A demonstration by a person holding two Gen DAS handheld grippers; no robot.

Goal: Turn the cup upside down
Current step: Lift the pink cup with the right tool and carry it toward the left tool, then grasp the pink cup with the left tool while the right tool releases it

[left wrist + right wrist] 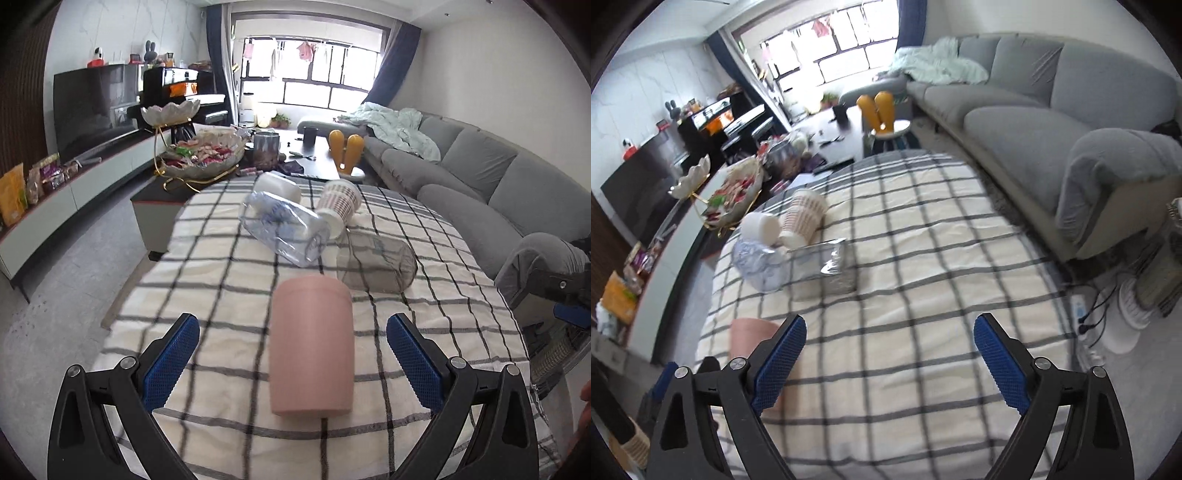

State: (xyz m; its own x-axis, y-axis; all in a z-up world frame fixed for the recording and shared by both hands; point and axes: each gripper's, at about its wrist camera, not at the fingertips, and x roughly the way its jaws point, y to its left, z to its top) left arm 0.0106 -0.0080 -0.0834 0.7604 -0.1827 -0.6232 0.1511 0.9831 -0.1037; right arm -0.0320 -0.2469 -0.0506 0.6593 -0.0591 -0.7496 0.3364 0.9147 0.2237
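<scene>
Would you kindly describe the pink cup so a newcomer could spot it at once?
On the checked tablecloth, look nearest the open left gripper. The pink cup lies on its side between the jaws, alone; it is opaque and plain, unlike the clear and patterned containers clustered farther back.

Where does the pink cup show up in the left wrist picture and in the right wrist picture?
Left wrist: the pink cup lies on its side at lower centre, between the open left tongs.
Right wrist: only a sliver of it shows at lower left, behind the left finger of the open right tongs.
Shared landmark: the patterned paper cup, lying at the far end of the checked cloth.
</scene>
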